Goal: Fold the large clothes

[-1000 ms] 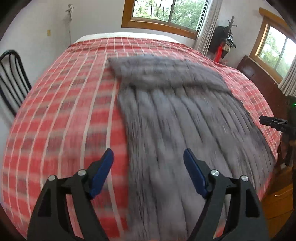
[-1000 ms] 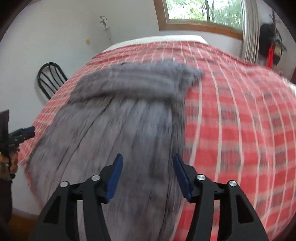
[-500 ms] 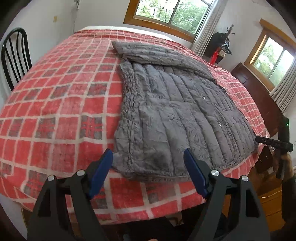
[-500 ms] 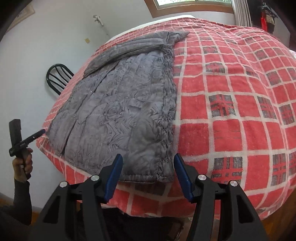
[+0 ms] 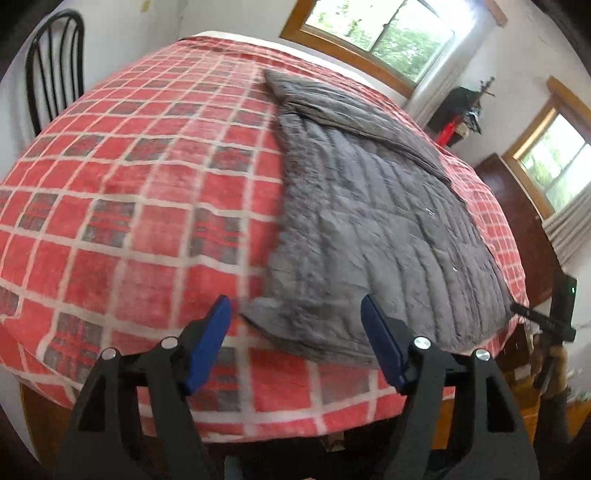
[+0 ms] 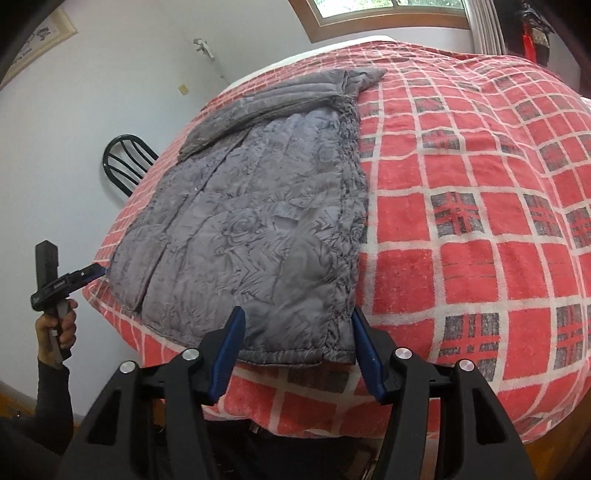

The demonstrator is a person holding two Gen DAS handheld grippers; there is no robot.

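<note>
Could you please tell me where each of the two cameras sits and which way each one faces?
Left wrist: on the left gripper, jaws closing, tilted down at the gray quilted jacket's near corner.
Right wrist: on the right gripper, facing the jacket's other hem corner; the person's left hand shows.
Shared: jacket, red plaid blanket, black chair.

From my side I cannot read any text, label, brand, number or sign in either wrist view. In the right wrist view a framed picture point(image 6: 48, 31) hangs on the wall at the top left and seems to carry small dark marks, but they are too small and cut by the edge to read as words. The handle of the left gripper point(image 6: 66, 282) shows a faint pale mark, also not readable.
</note>
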